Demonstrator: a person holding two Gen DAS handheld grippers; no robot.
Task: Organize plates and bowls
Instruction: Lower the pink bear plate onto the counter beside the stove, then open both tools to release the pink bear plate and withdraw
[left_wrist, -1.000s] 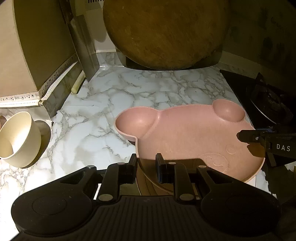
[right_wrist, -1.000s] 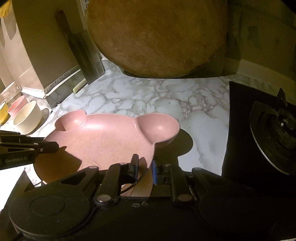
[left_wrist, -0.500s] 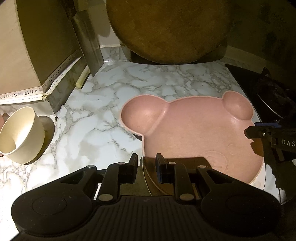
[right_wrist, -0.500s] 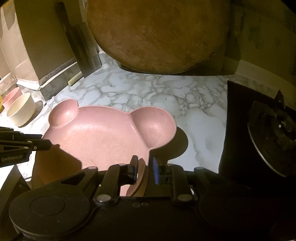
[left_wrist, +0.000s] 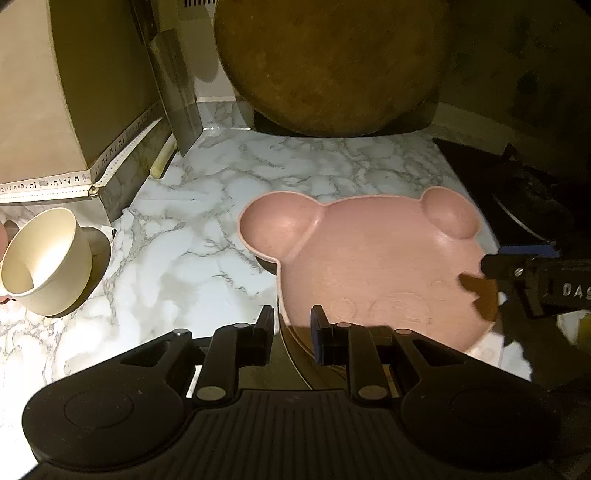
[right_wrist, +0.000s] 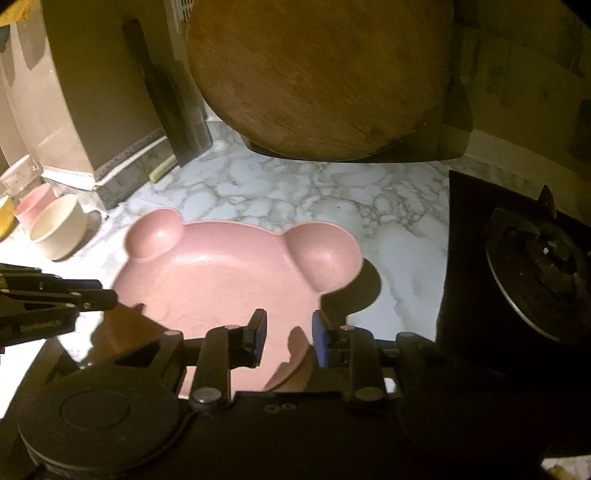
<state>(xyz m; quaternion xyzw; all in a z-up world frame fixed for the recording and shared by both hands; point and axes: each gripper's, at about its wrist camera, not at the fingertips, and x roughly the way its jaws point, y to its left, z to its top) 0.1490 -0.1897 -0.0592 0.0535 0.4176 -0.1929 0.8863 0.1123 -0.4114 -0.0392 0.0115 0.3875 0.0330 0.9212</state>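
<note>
A pink bear-shaped plate (left_wrist: 373, 258) with two round ear wells lies over the marble counter; it also shows in the right wrist view (right_wrist: 229, 277). My left gripper (left_wrist: 292, 325) straddles the plate's near left rim, jaws slightly apart around it. My right gripper (right_wrist: 288, 328) straddles the plate's near right rim, jaws parted wider than before. Each gripper shows in the other's view, at the right (left_wrist: 532, 269) and at the left (right_wrist: 55, 299). A cream bowl (left_wrist: 44, 262) stands at the left; it shows in the right view (right_wrist: 59, 225) beside a pink bowl (right_wrist: 33, 203).
A big round wooden board (left_wrist: 332, 62) leans at the back of the counter (left_wrist: 207, 206). A black gas hob (right_wrist: 532, 254) lies to the right. A beige box (left_wrist: 44, 96) and a dark upright slab (left_wrist: 173, 77) stand at the back left.
The plate has come down and levelled out over the counter, shifting right in the left view. The right gripper's jaws have opened wider around its rim. The cream bowl looks nearer.
</note>
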